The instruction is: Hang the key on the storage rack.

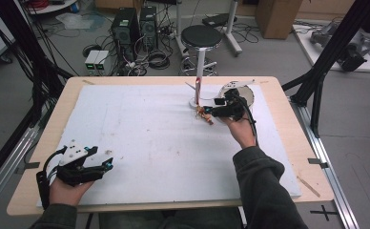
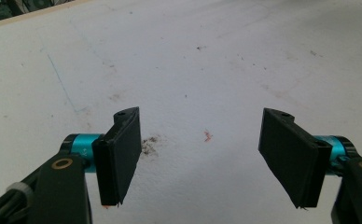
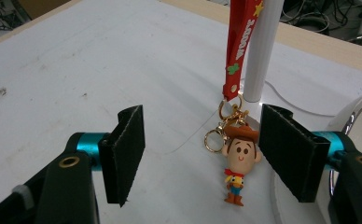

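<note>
A small cowboy figure keychain (image 3: 237, 163) hangs by gold rings from a red strap (image 3: 239, 46) on a thin white upright post (image 3: 261, 51). The figure dangles just above the white mat. My right gripper (image 3: 207, 156) stands open around it, with the figure nearer the right-hand jaw and neither pad pressing on it. From above, the right gripper (image 1: 210, 112) points left at the figure (image 1: 205, 114) beside the post's base (image 1: 195, 102). My left gripper (image 1: 107, 164) rests at the near left, open (image 2: 207, 163) over bare stained mat, holding nothing.
A white mat (image 1: 140, 138) covers most of the wooden table (image 1: 288, 143). A round chrome-rimmed object (image 1: 247, 93) lies just behind my right hand. Beyond the far edge stand a black stool (image 1: 201, 38) and computer towers (image 1: 126, 28). Black frame posts (image 1: 316, 90) flank the table.
</note>
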Available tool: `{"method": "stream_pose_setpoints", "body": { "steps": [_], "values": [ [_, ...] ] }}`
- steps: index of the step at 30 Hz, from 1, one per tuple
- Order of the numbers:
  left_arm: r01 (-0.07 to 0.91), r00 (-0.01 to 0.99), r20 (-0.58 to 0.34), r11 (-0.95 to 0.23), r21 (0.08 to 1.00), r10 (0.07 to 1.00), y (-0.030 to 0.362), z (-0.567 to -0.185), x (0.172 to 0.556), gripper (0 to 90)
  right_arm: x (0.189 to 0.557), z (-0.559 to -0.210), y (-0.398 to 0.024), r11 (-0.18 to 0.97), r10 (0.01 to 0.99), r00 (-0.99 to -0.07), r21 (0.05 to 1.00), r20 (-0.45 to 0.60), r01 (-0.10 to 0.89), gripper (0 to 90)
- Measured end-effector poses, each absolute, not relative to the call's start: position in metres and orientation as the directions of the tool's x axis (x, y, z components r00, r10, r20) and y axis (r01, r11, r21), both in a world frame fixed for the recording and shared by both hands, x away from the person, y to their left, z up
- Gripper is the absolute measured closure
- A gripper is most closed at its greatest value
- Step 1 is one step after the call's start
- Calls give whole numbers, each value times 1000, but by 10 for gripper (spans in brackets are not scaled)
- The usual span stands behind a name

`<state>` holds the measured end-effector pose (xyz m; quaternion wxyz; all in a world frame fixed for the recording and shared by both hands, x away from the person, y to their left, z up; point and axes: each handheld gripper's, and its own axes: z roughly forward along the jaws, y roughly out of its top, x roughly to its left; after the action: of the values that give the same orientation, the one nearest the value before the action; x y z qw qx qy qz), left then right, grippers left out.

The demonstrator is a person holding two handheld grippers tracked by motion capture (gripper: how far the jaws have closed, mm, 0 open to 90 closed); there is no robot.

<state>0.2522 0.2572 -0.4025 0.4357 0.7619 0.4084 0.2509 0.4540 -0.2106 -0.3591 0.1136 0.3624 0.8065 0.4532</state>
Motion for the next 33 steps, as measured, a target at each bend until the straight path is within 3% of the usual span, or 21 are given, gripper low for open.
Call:
{"method": "stream_pose_setpoints", "body": {
  "steps": [33],
  "values": [
    [405,541,27,-288,868,841,256,-403,252,302,429,-369,-228,320,674,-721,818,158,478,226]
  ]
}}
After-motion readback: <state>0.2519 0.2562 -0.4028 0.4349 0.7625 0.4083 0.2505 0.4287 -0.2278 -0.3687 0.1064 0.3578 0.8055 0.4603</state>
